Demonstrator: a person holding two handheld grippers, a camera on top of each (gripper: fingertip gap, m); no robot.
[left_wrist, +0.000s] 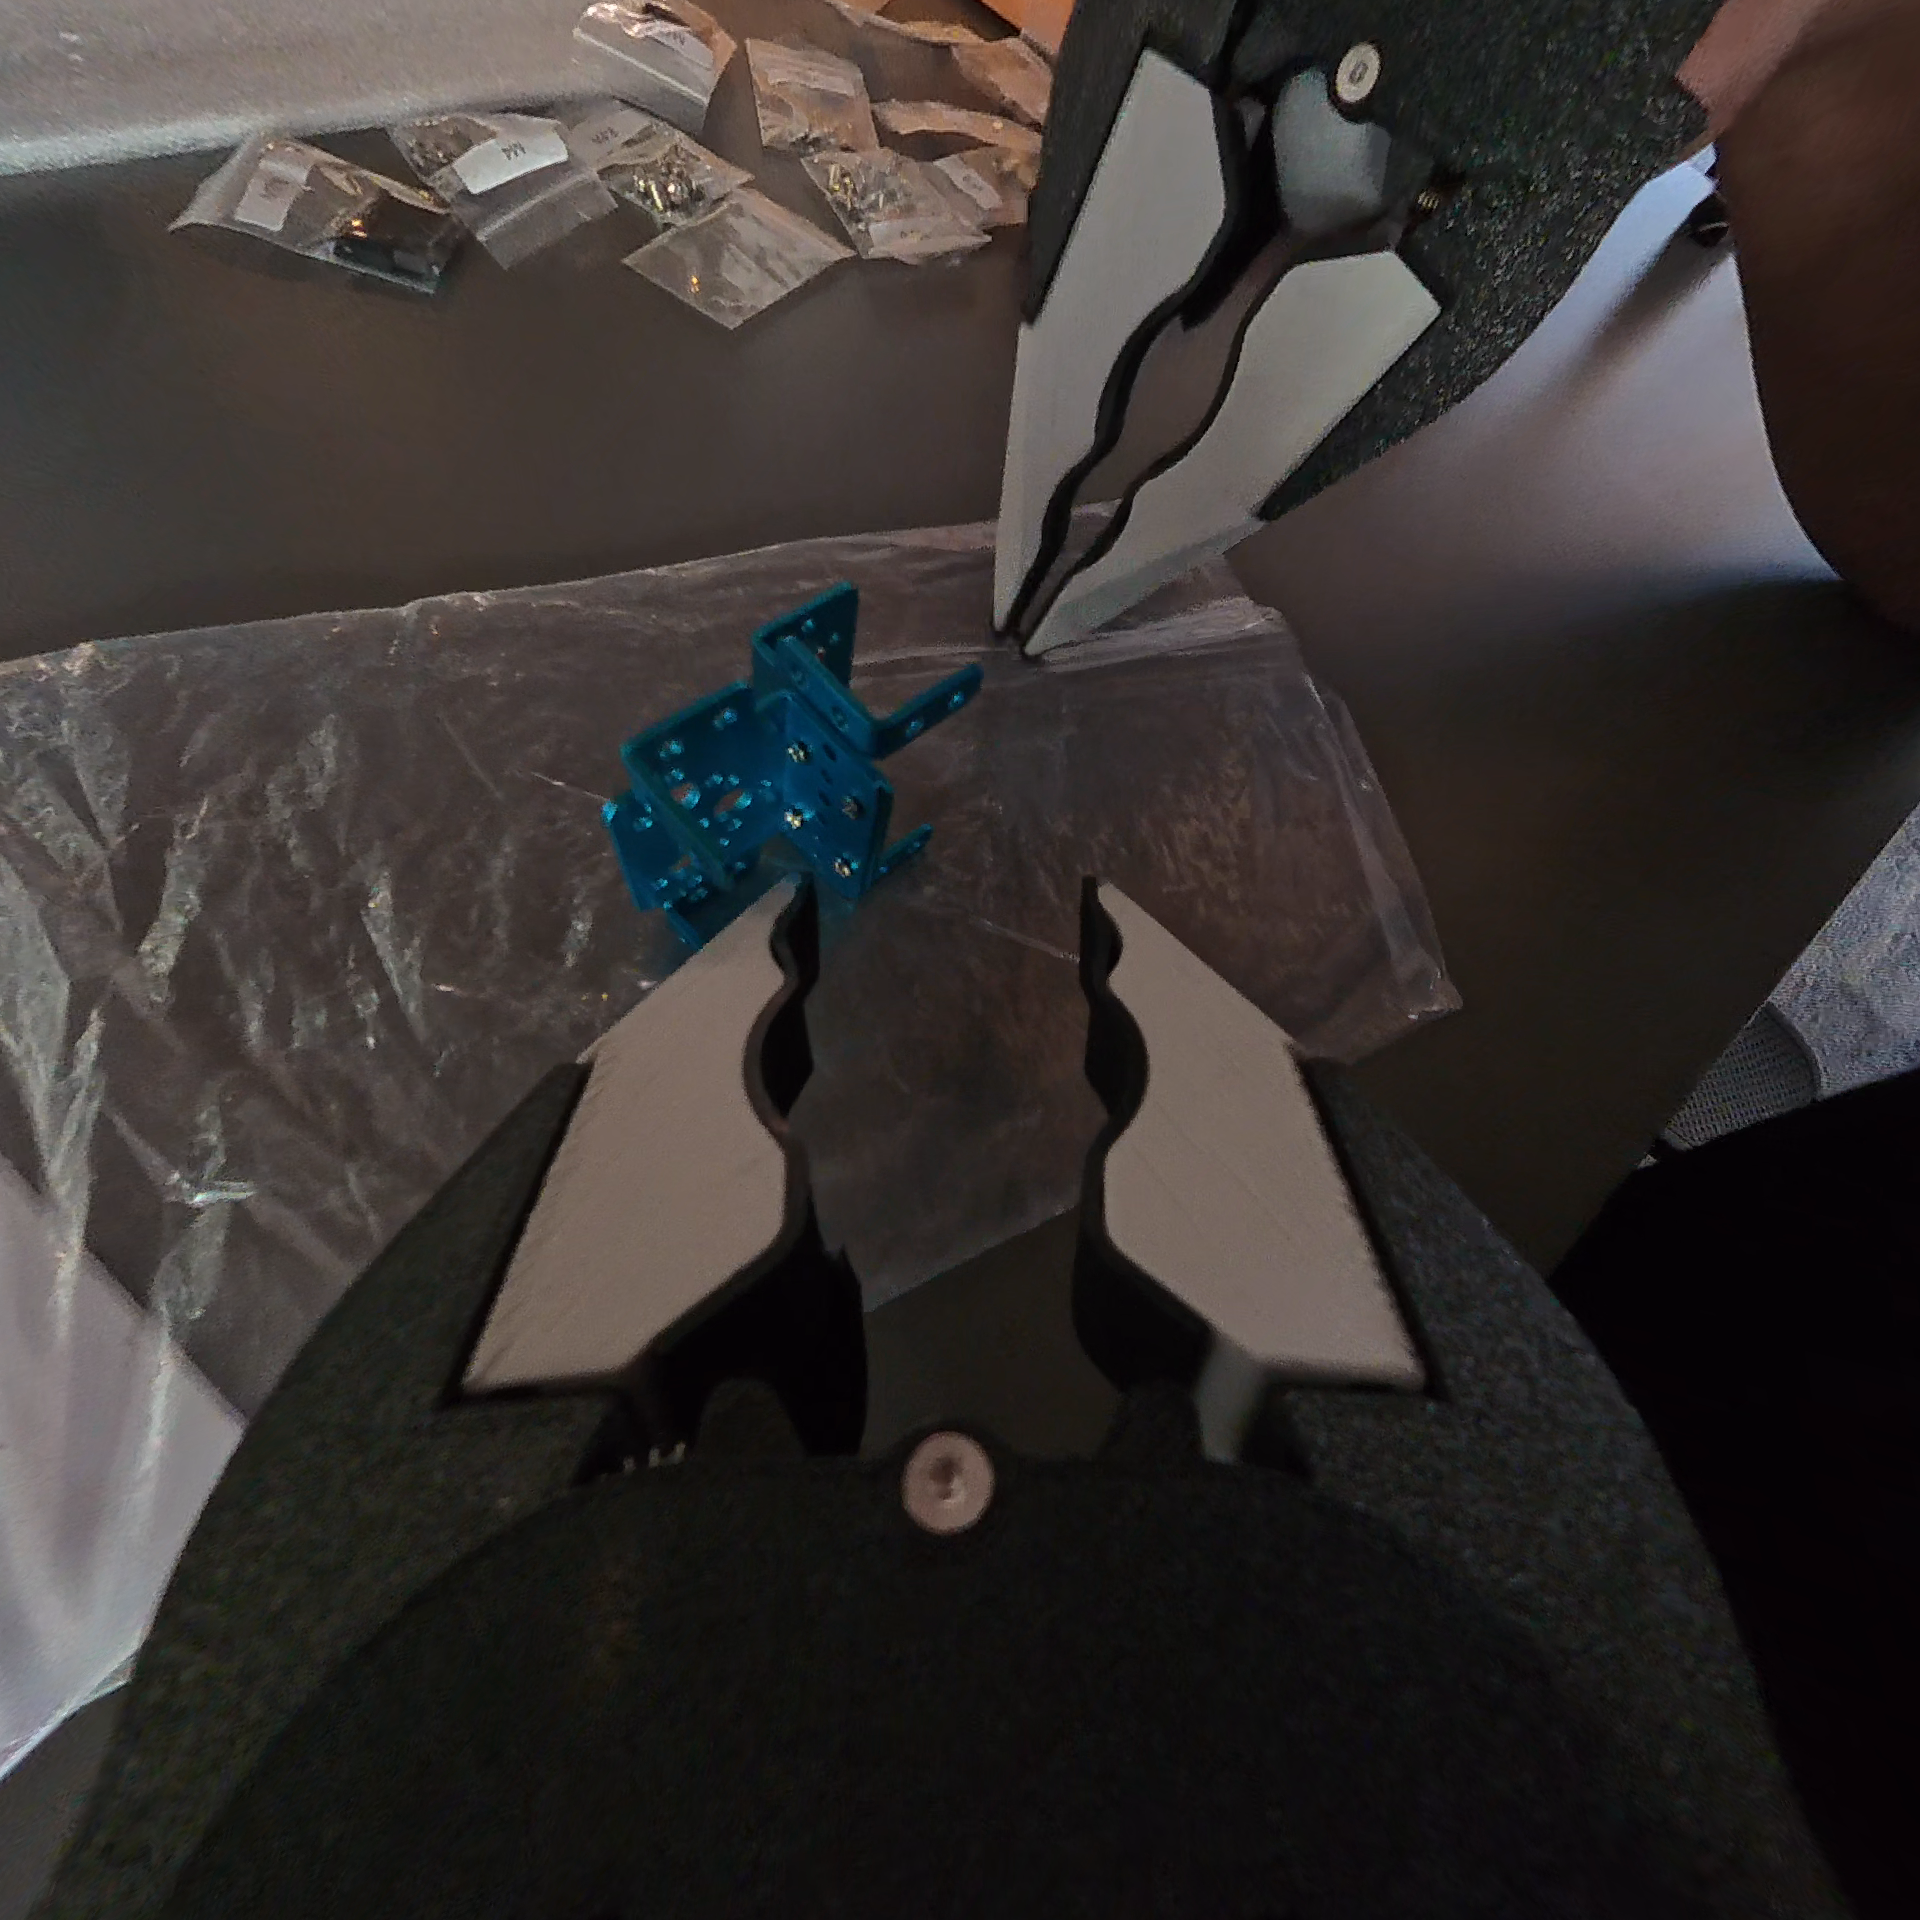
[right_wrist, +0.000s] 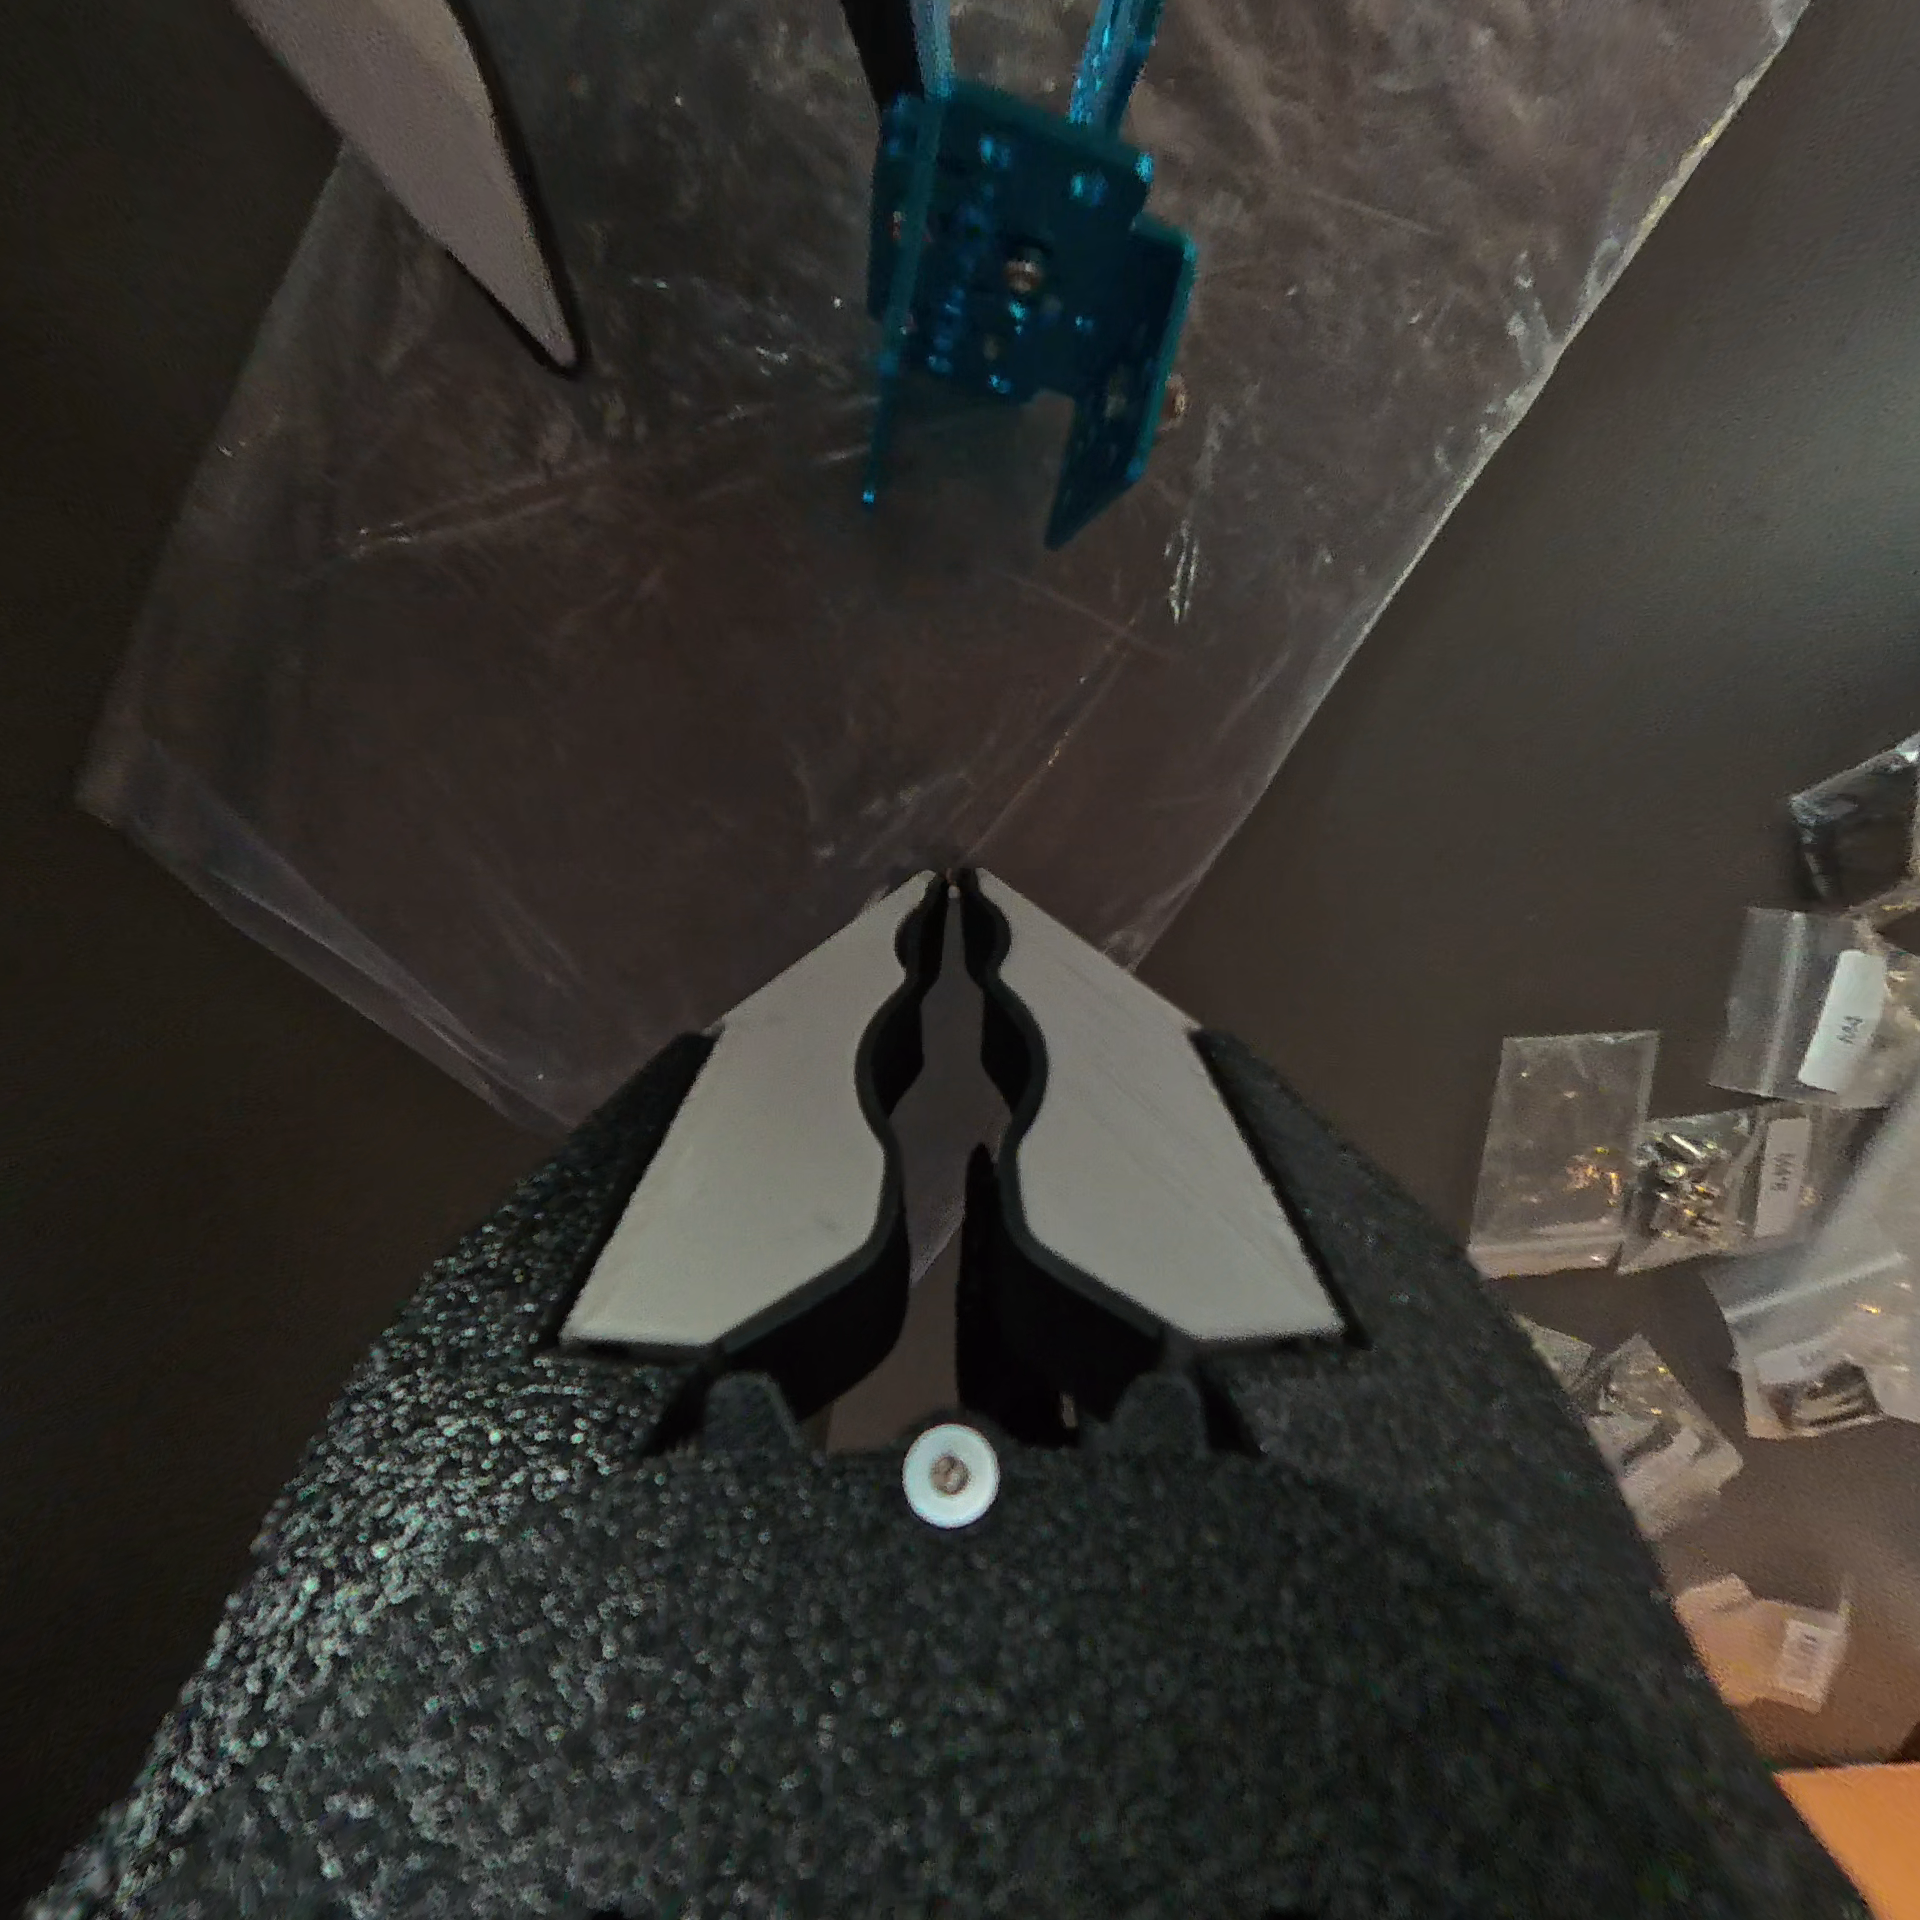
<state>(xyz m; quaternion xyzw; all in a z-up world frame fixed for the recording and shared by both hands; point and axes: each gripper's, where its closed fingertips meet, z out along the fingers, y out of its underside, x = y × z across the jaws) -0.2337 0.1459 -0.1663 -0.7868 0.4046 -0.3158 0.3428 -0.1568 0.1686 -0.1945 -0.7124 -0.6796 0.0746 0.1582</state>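
Left tool spread, empty, one tip just beside blue metal bracket assembly. Right tool pinching edge of clear plastic bag on counter. Bracket: rigid, light, probably slippery; best gripped across a flat plate.

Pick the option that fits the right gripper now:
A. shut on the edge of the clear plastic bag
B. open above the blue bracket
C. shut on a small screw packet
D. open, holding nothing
A: the right gripper has its jaws closed, pinching the edge of the clear plastic bag, with the blue bracket lying farther in on the bag.
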